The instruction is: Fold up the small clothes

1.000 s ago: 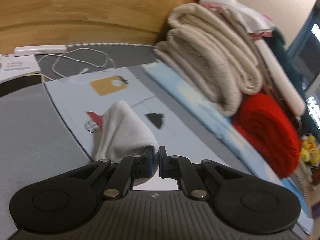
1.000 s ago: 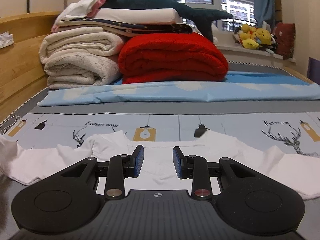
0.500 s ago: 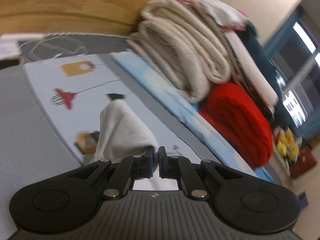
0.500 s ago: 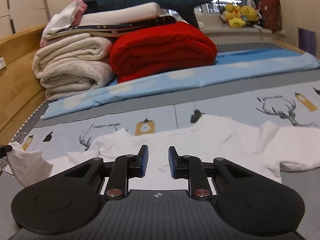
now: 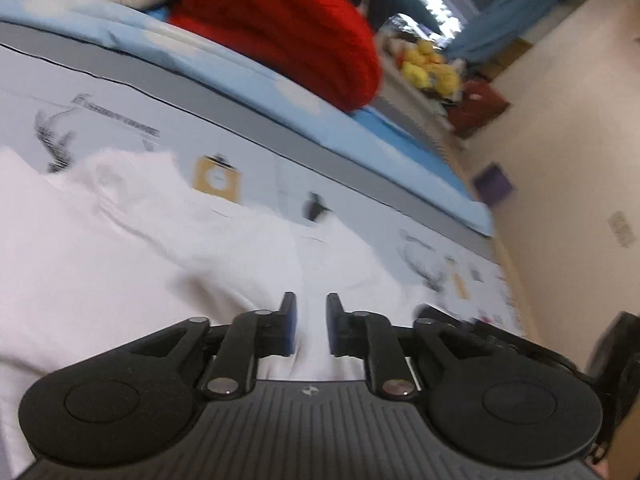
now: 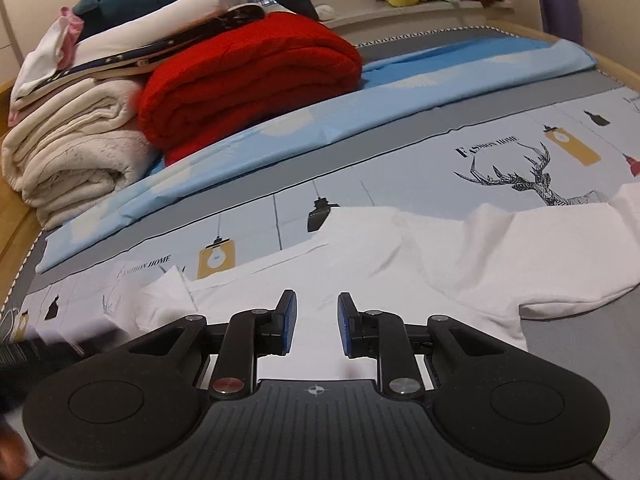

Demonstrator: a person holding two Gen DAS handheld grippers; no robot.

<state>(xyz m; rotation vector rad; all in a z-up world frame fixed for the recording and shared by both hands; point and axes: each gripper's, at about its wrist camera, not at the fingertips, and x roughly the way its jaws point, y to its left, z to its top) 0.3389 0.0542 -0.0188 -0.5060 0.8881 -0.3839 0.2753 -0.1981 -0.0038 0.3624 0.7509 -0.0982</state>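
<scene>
Left claw [image 5: 311, 330]: matte black housing with a ribbed central deck bearing a small white cross-in-circle mark. To either side of that mark sits a rounded lobe with a shallow circular recess. Two black linkage arms run forward from the deck, each pinned by a silver screw at the base and a smaller one further up. The fingers [image 5: 289, 326] carry blue pads.

Right claw [image 6: 316, 326]: same construction and marking. Left of the mark the base screw is reddish; right of it, silver. Pads on fingers [image 6: 287, 324] blue.

Bed [image 6: 460, 152]: white shirt [image 6: 440, 248] spread flat; folded blankets [image 6: 240, 80] stacked behind.
</scene>
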